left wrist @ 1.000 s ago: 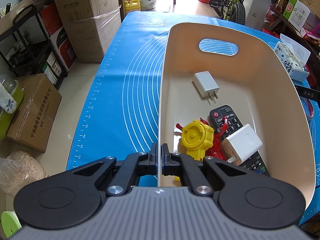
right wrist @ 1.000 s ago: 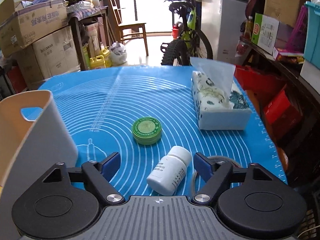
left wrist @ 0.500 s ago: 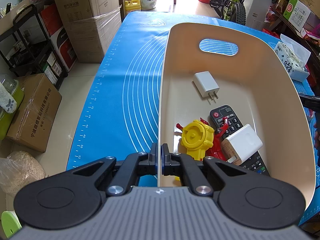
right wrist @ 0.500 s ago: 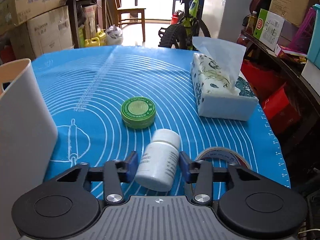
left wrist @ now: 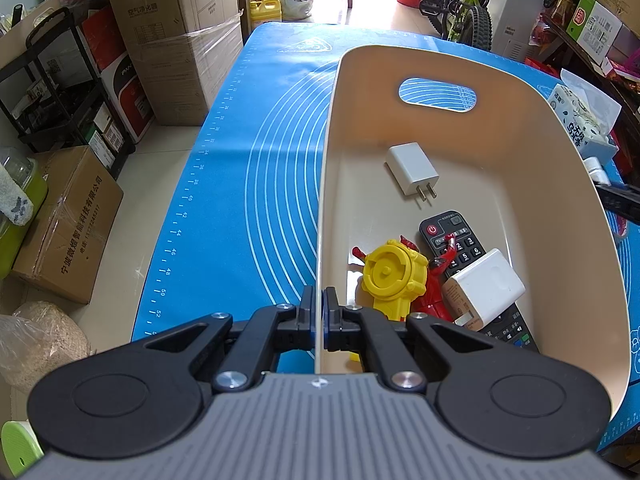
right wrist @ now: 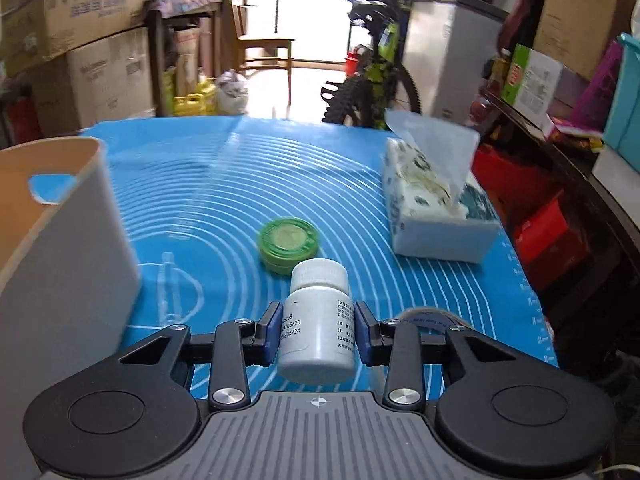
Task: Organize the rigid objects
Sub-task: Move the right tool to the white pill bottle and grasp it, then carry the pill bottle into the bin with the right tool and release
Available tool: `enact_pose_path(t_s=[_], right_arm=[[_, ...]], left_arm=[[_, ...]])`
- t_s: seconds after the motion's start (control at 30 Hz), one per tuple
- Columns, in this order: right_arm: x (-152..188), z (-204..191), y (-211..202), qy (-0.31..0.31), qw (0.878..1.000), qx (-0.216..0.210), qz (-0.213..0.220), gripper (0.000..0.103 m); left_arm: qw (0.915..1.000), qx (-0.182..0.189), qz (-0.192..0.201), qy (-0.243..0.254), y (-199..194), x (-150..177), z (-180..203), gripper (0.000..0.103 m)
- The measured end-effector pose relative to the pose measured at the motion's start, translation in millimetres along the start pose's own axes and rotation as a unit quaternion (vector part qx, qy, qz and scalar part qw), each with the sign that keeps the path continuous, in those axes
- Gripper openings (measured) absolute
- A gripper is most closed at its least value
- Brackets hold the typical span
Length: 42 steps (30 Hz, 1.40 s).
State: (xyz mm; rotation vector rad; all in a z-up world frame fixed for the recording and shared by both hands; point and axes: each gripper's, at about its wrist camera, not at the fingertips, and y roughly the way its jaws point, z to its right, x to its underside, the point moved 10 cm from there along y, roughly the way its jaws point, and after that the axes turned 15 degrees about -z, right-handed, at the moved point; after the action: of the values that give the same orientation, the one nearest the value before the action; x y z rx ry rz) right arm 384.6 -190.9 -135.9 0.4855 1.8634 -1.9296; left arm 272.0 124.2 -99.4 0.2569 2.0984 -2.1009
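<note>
Step in hand: we are carrying the pill bottle [right wrist: 318,320] toward the bin [left wrist: 552,208]; we judge the pick as done and the transfer as just beginning, since the bottle looks raised off the blue mat [right wrist: 208,200].
Right tool: the right tool [right wrist: 316,330] is gripping the bottle, its jaws having just been closing, and both blue pads are now pressing on the bottle's sides.
Left tool: the left tool [left wrist: 319,314] is clamping shut on the near wall of the bin, holding it steady on the worktop.
Where the bottle is: it is sitting between the right tool's jaws, cap pointing away from us, just in front of the green tin [right wrist: 288,244] and well to the right of the bin.
How the bottle looks: we are seeing a white plastic cylinder with a ribbed white cap and a printed label with dates; it looks hard and smooth, so we are expecting it could slip if the pads loosen.
Next move: we are judging that the bottle needs lifting above the bin's rim, moving left over the opening, and releasing into the free floor beside the charger [left wrist: 412,174].
Bin contents: a remote [left wrist: 460,244], a yellow toy [left wrist: 394,276] and a white adapter [left wrist: 484,292] are already lying inside.
Left on the mat: the green tin and the tissue box [right wrist: 436,216].
</note>
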Motion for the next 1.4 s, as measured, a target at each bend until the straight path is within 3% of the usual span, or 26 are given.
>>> enact_pose_path(t_s=[0.33,0.63,1.07,1.4], right_arm=[[-14,-33,-88,-0.009,0.994,-0.093,0.058,0.044],[-21,-122,-129,-0.084,0.981,-0.163,0.070,0.044],[21,-232,-104,-0.194,0.963,-0.186,-0.022,0.044],[58,-242,-76,-0.237,0.952,-0.160,-0.107,0.044]], left_arm=[[1.0000,-0.001,0.000,-0.001,0,1,0,0.005],[1.0000,-0.001,0.000,0.000,0,1,0,0.005],[1.0000,-0.001,0.000,-0.001,0,1,1,0.005],[1.0000,-0.002,0.000,-0.001,-1,0,2,0.004]])
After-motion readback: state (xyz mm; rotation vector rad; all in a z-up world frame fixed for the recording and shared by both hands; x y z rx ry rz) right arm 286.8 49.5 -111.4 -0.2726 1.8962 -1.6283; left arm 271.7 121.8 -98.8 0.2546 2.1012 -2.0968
